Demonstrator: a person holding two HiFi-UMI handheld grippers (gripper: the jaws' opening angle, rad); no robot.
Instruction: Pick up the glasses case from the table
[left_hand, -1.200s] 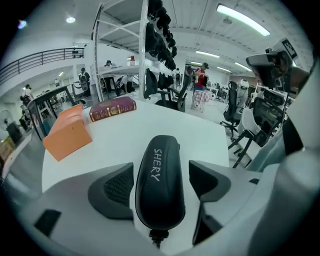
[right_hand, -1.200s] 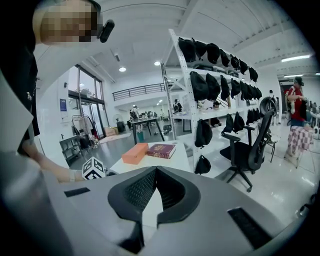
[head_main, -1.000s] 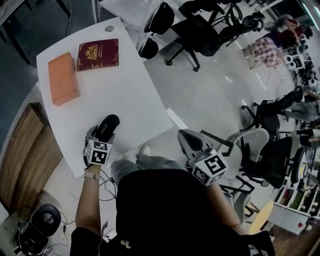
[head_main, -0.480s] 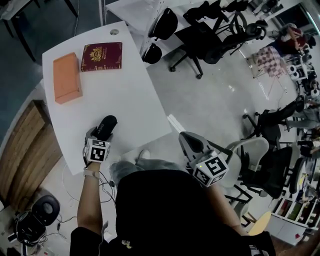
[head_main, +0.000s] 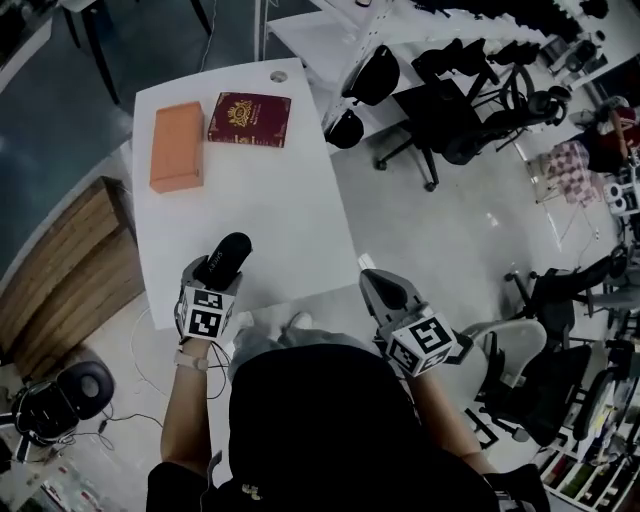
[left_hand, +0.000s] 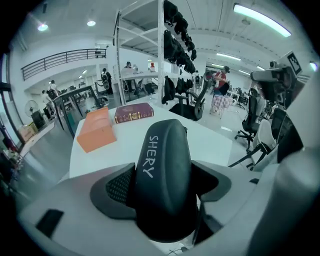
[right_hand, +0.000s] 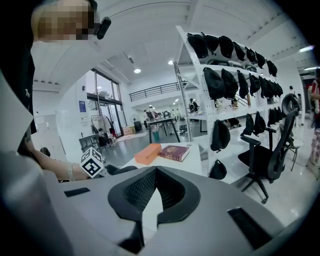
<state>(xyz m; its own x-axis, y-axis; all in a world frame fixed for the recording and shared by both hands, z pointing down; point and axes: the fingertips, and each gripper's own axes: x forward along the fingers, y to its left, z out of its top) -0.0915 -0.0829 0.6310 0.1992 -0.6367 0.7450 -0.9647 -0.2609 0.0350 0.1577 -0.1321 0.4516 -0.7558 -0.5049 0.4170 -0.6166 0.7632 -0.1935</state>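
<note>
The black glasses case (head_main: 222, 257), marked SHERY, is clamped between the jaws of my left gripper (head_main: 210, 274) at the near end of the white table (head_main: 270, 205). In the left gripper view the glasses case (left_hand: 163, 170) fills the gap between both jaws of the left gripper (left_hand: 165, 192) and sticks out forward; whether it touches the tabletop cannot be told. My right gripper (head_main: 381, 291) hangs off the table's right side over the floor. Its jaws are closed together with nothing between them in the right gripper view (right_hand: 157, 192).
An orange box (head_main: 177, 146) and a dark red book (head_main: 249, 119) lie at the table's far end. Black office chairs (head_main: 440, 105) stand to the right, a wooden bench (head_main: 60, 270) to the left. Shelves of black bags (right_hand: 230, 75) rise beyond the table.
The head view has shifted, so the table sits further right and lower in frame. The left gripper stays shut on the case; the right gripper holds its place off the table.
</note>
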